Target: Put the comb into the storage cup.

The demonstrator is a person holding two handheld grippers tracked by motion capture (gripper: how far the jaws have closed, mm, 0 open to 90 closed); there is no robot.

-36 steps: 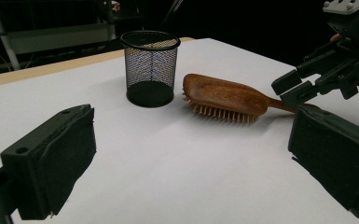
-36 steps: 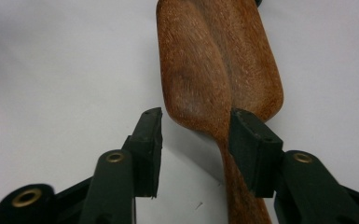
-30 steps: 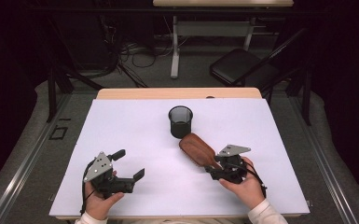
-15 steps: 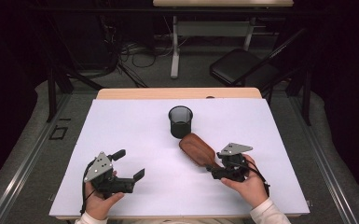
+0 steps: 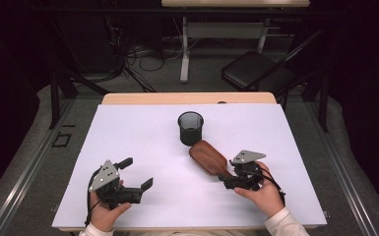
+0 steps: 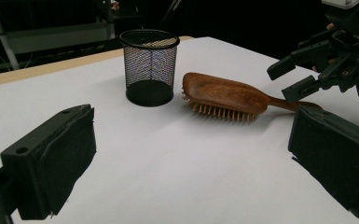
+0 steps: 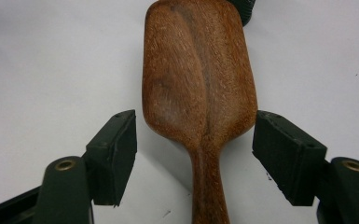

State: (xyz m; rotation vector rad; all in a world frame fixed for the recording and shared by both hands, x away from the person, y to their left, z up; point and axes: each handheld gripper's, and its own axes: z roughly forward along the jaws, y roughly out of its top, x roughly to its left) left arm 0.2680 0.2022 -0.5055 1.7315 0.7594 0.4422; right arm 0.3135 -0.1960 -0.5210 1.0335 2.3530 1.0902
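Your right tongs (image 5: pixel 225 180) have just been opening, and they now sit spread around the wooden hairbrush (image 5: pixel 208 157) without gripping it. In the right gripper view the brush's neck (image 7: pixel 205 158) runs straight up between the two pads, with a clear gap on either side, so nothing is pinched. The brush lies on the white table (image 5: pixel 142 132), bristles down and smooth wooden back up. Its handle points back into your right tongs and its wide head points away from them.

Just past the far end of the brush head stands a black mesh cup (image 5: pixel 191 128), upright and open at the top. The left gripper view shows the cup (image 6: pixel 149 66) very close to the brush head (image 6: pixel 224 95), though I can't tell if they actually touch.

Your left tongs (image 5: pixel 137 173) are wide open too, with nothing between the pads. They're well apart from the brush, off to its left side over bare table. From the left gripper view, the brush and cup sit out ahead of those tongs, and your right tongs (image 6: pixel 291 79) show at the brush's handle end.
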